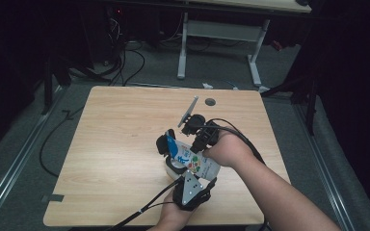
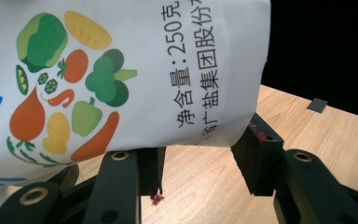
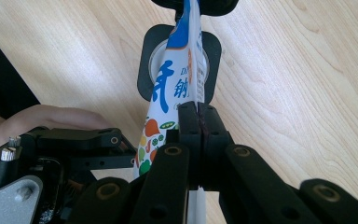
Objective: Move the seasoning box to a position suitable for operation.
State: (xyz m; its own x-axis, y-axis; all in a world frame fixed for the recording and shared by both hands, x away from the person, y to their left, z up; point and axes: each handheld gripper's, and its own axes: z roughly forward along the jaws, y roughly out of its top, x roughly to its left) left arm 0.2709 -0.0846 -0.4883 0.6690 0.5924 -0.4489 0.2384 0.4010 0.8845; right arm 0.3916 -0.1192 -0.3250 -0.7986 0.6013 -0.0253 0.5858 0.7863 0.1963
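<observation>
Salt bag (image 1: pixel 191 161), white with blue lettering and printed vegetables, is held above the worktop (image 1: pixel 120 144) at centre of the high view, slightly right of middle and toward the lower edge. It hangs slanted, top end toward upper left, base toward lower right.

Right claw (image 3: pixel 198 116): jaws pressed together on a thin edge of the bag, which runs upward from them to the top of the right gripper view. The pinch sits on a flattened seam, likely because that edge gives a firm hold without crushing the contents.

Left claw (image 2: pixel 205 163): jaws stand apart, with bare wood visible between them. The bag's lower printed face (image 2: pixel 121 74) fills the upper left of the left gripper view, hanging just above and in front of the jaws. No clamping shows; the left jaw's pad is close under the bag's bottom edge, contact uncertain. Probably positioned to take or steady the base.

Below the bag in the right gripper view, a black square-rimmed holder with a pale round centre (image 3: pixel 149 65) lies on the worktop; the bag's top end hangs over it. What it is, I cannot tell.

A small dark patch (image 2: pixel 317 105) lies on the worktop, upper right of the left gripper view, well apart.

Judgement: bag carried by the right claw alone, left ready to assist.
</observation>
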